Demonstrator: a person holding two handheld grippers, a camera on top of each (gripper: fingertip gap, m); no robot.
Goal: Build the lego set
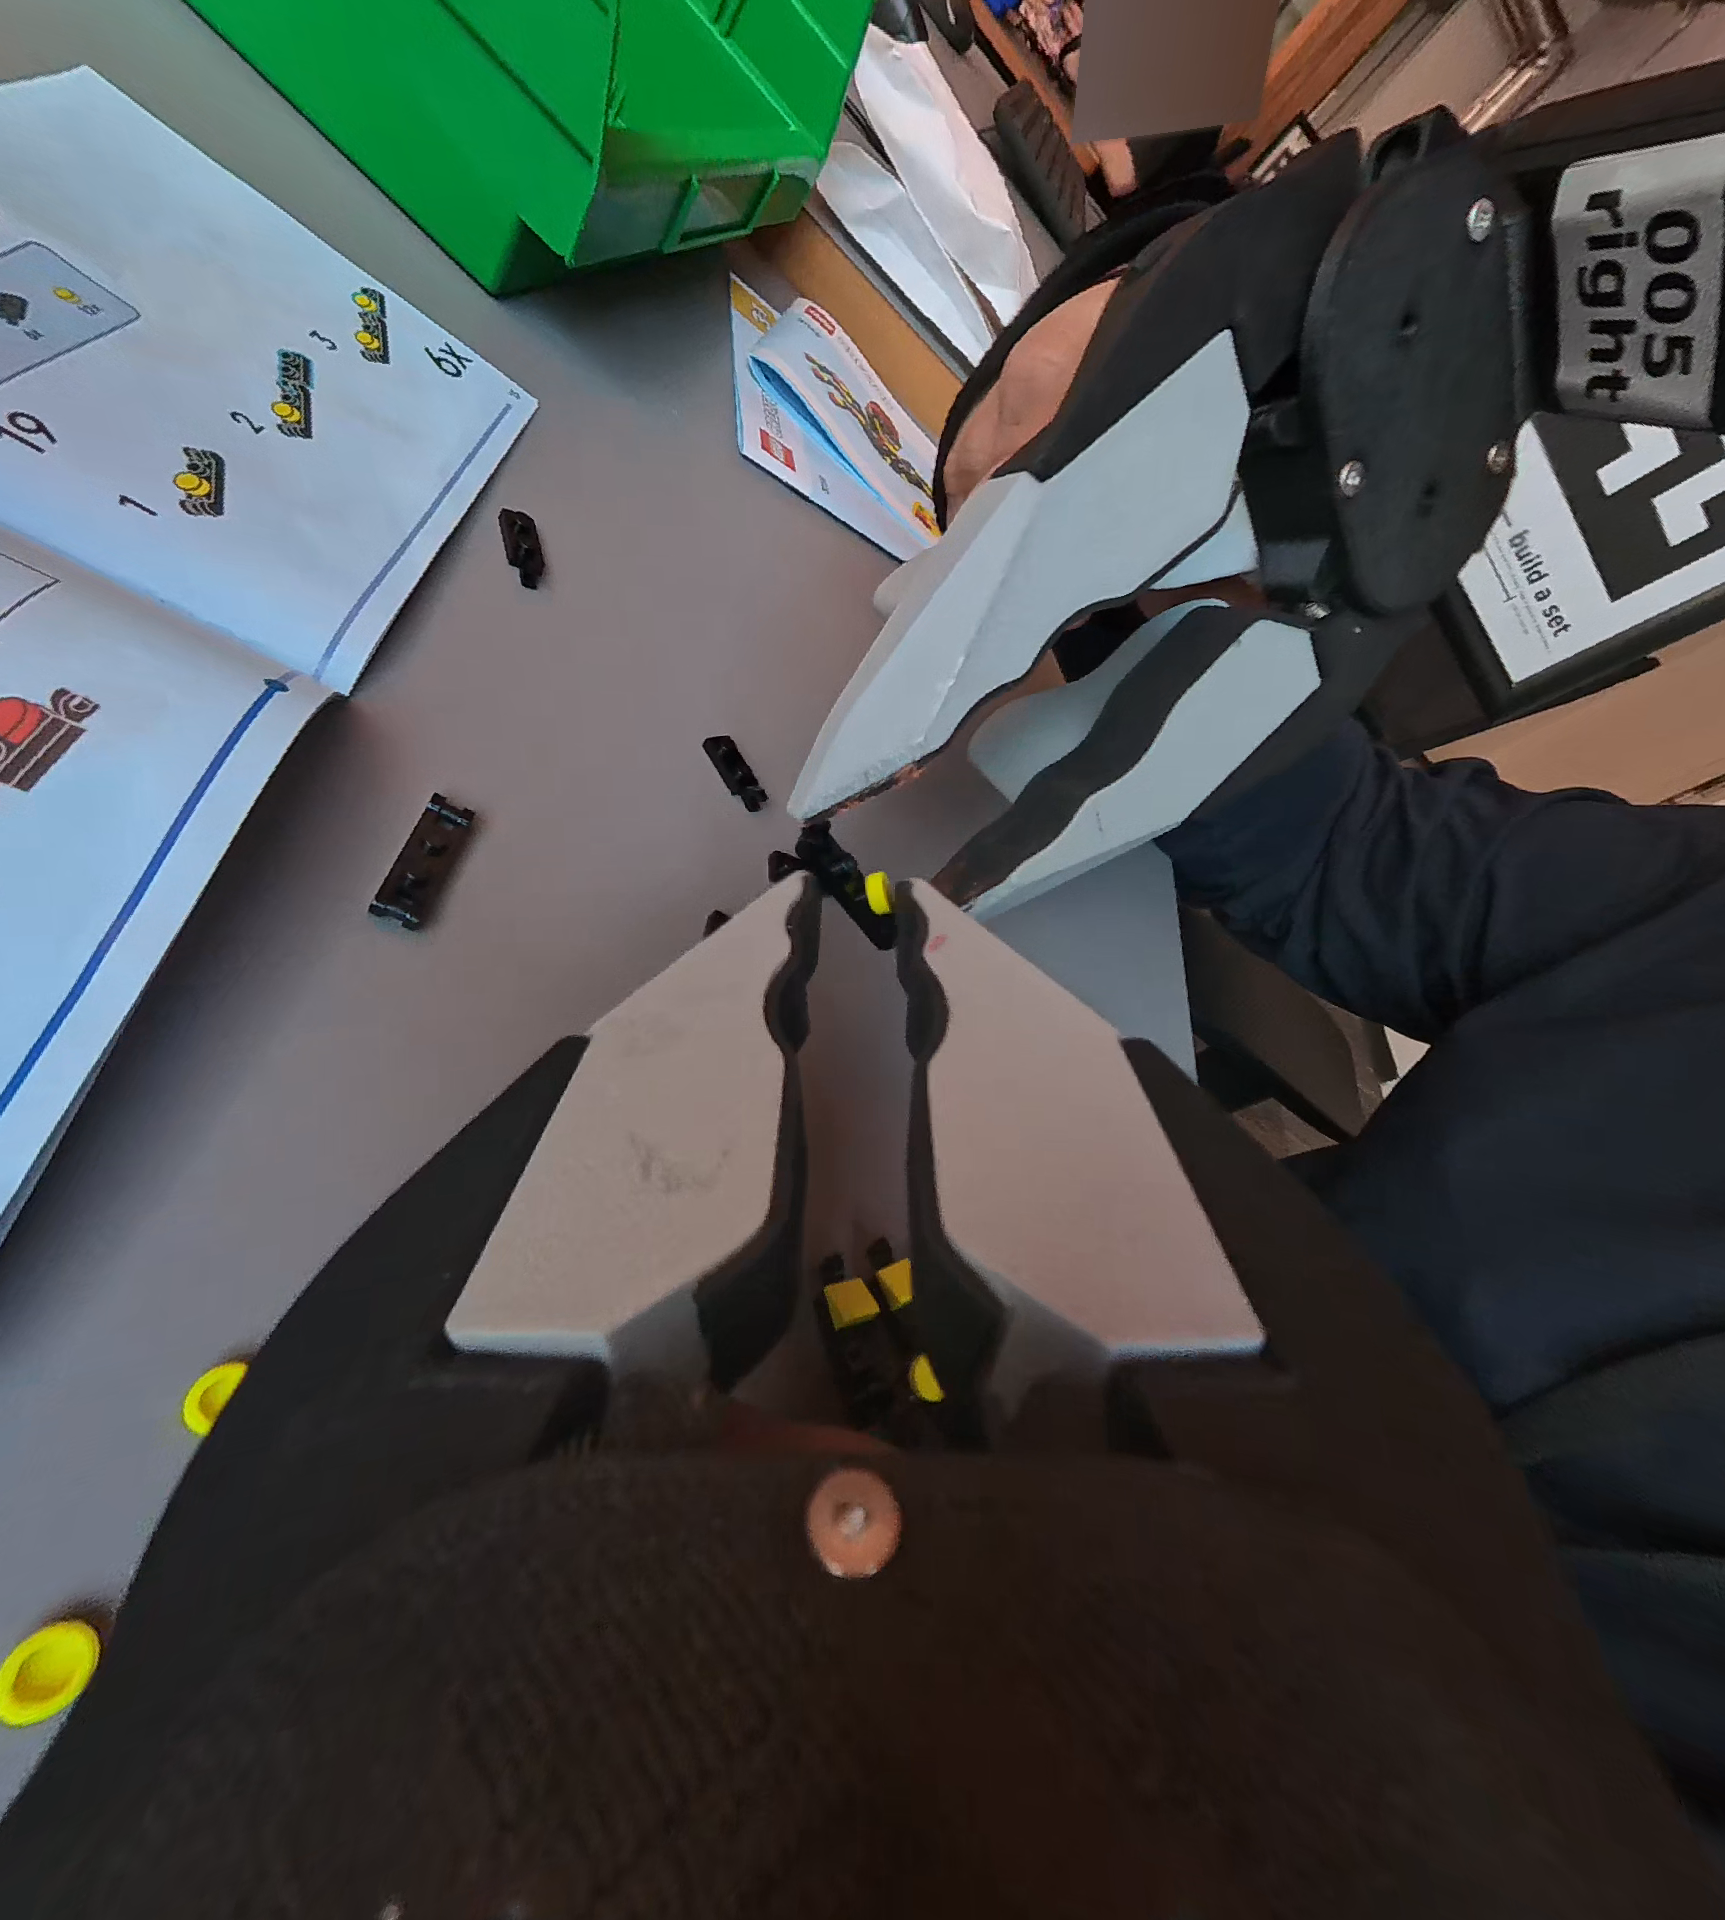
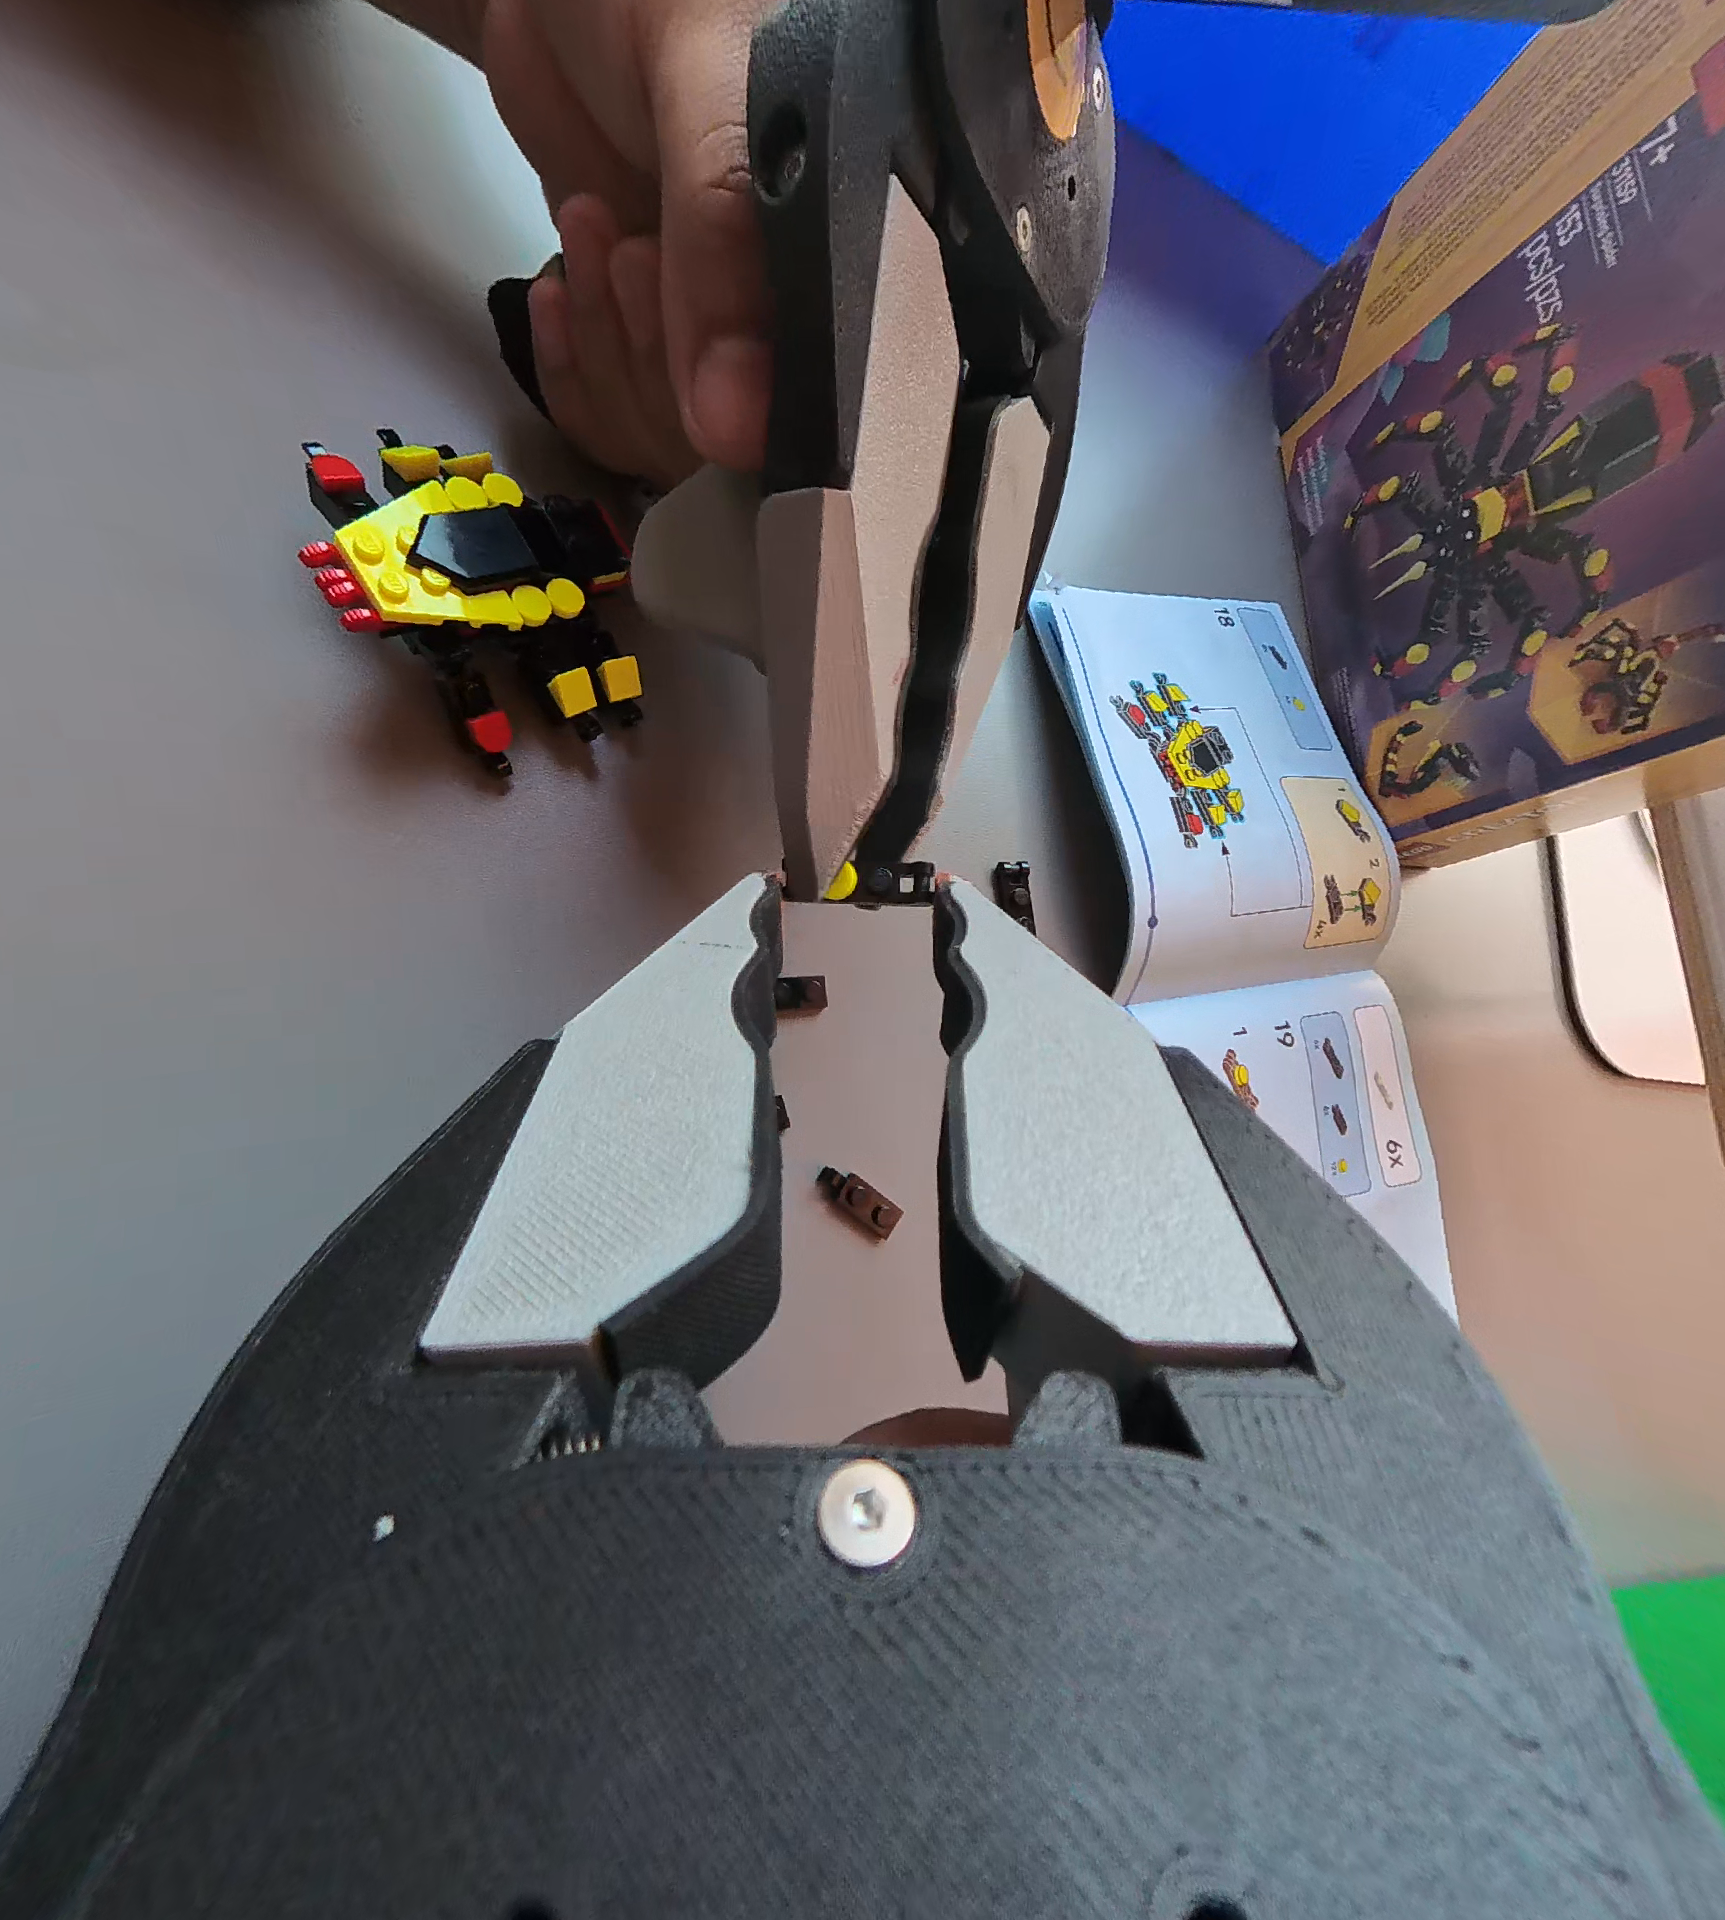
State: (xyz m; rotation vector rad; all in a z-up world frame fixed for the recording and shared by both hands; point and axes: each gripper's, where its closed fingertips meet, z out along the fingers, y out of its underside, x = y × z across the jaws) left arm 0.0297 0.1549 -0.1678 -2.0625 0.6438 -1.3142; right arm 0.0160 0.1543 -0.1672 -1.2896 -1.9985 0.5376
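Hidden or unclear: in the left wrist view the left gripper's own body covers most of the half-built spider model; only a few yellow and black parts show through the gap near its base. How the small black strip with a yellow stud is joined cannot be made out at this size. The box is cut off at the frame edge in the right wrist view.

Surface and room: a plain grey table. An open instruction booklet lies on it, with green bins beyond the booklet and a second, closed booklet near the table edge. Loose black pieces lie just beside the open booklet, and two yellow round pieces lie nearer the camera than the booklet.

Task item and tools: the black strip with the yellow stud is off the table, pinched at one end between the left gripper's fingertips. The right gripper stands spread, its tips to either side of the strip's other end; contact cannot be confirmed. The half-built spider model lies on the table well apart from the booklet, on the far side of the left gripper in the right wrist view.
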